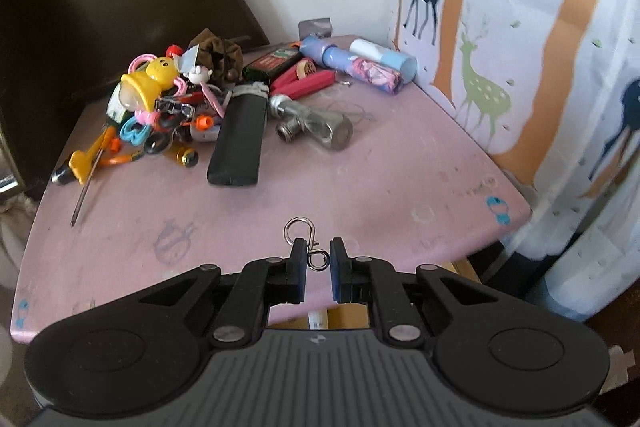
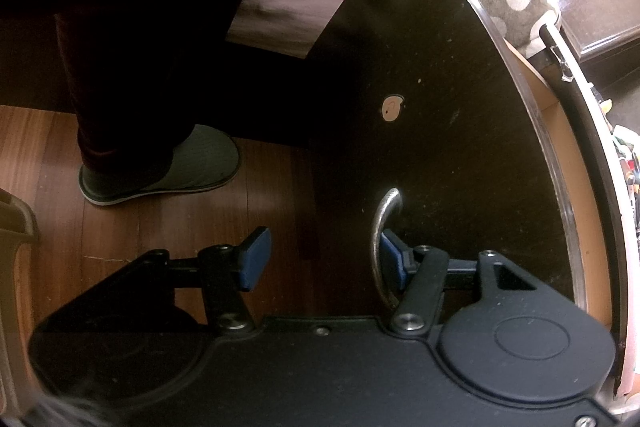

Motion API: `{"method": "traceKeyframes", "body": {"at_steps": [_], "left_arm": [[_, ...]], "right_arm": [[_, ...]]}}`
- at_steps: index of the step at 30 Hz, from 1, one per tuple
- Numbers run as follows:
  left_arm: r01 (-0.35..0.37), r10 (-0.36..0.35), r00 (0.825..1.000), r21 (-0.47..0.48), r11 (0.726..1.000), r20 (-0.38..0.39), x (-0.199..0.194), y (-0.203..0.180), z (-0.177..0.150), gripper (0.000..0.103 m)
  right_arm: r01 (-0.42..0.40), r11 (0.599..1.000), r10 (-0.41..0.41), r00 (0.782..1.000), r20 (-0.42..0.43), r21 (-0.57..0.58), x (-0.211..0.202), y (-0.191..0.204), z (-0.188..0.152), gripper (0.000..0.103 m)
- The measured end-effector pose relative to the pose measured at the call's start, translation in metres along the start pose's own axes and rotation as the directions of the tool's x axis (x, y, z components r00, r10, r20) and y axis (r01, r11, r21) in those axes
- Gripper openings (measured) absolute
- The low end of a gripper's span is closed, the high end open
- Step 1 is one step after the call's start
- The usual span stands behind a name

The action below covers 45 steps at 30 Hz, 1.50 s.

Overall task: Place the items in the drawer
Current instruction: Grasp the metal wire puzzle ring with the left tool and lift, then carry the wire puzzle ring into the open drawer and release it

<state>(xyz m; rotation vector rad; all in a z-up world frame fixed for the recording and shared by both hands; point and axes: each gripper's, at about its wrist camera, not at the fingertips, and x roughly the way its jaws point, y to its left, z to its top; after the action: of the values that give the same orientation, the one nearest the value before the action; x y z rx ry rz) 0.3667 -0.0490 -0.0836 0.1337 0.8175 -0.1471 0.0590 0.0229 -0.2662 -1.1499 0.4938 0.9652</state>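
In the left wrist view my left gripper (image 1: 318, 263) is slightly open near the front edge of the pink table top (image 1: 360, 187). A small metal clip hook (image 1: 306, 247) sits between its blue pads, with a narrow gap to each pad. In the right wrist view my right gripper (image 2: 320, 259) is open wide. Its right finger (image 2: 394, 259) is hooked behind the curved metal handle (image 2: 382, 239) of the dark drawer front (image 2: 440, 107). The drawer stands pulled out a little, showing a light wood side (image 2: 560, 131).
A pile of small items lies at the back of the table: a black lighter (image 1: 238, 143), a metal valve fitting (image 1: 316, 125), red pliers (image 1: 304, 83), a blue patterned tube (image 1: 352, 65), a yellow toy (image 1: 150, 83), a screwdriver (image 1: 90, 171). A deer-print curtain (image 1: 540, 47) hangs right. A slippered foot (image 2: 168, 167) stands on the wood floor.
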Motion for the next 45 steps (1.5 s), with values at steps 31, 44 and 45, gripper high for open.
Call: {"method": "traceKeyframes", "body": {"at_steps": [31,44,45], "left_arm": [[-0.033,0.01,0.94,-0.061,0.998,-0.34,0.042,0.024,-0.136,0.011],[-0.049,0.023,0.933,-0.064,0.997,-0.359,0.05,0.026,-0.137,0.059],[-0.052,0.027,0.934,-0.061,0.997,-0.355,0.047,0.025,-0.137,0.059]], "right_arm": [[0.008,1.0,-0.008,1.0,-0.009,-0.014,0.002,0.002,0.0,0.06],[0.01,1.0,-0.01,1.0,-0.009,-0.024,0.002,0.003,0.001,0.06],[0.01,1.0,-0.01,1.0,-0.01,-0.023,0.002,0.003,0.001,0.06]]}}
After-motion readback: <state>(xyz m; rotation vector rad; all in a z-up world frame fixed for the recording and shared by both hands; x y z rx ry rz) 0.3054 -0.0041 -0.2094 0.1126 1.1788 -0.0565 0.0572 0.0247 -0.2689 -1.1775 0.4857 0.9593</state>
